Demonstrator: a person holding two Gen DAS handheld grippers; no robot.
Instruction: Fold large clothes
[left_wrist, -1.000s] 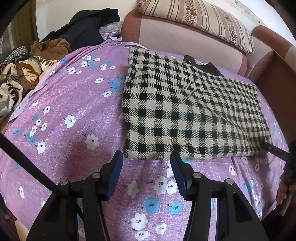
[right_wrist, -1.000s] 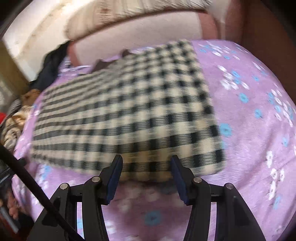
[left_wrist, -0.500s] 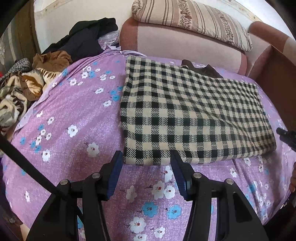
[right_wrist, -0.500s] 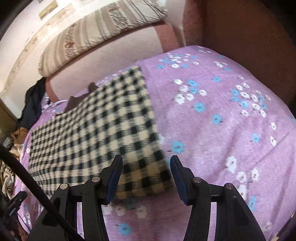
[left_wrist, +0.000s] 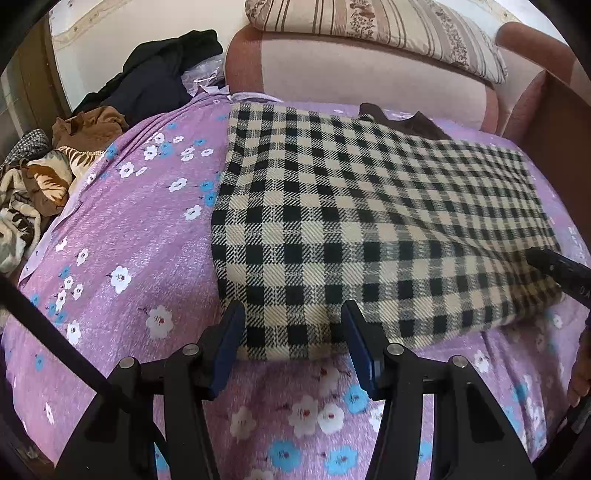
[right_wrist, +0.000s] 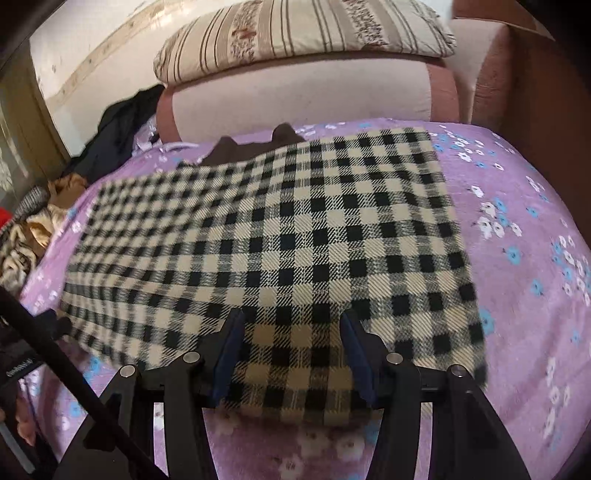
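Checked garment (left_wrist: 369, 229) flat on the purple sheet (left_wrist: 129, 240), left gripper (left_wrist: 291, 336) and right gripper (right_wrist: 290, 339) both spread wide, low over its near edge

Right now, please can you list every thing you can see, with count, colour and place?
checked garment: one, black and cream, flat on the bed, partly folded.
brown cloth: one, dark brown, showing behind the garment's far edge.
bedsheet: one, purple with white and blue flowers, covering the bed.
pillow: one, striped beige, on top of the headboard.
headboard: one, pink.
clothes pile: several, black, brown, patterned, at far left.
left tool: one, black, open at the garment's near edge.
right tool: one, black, open over the near edge.
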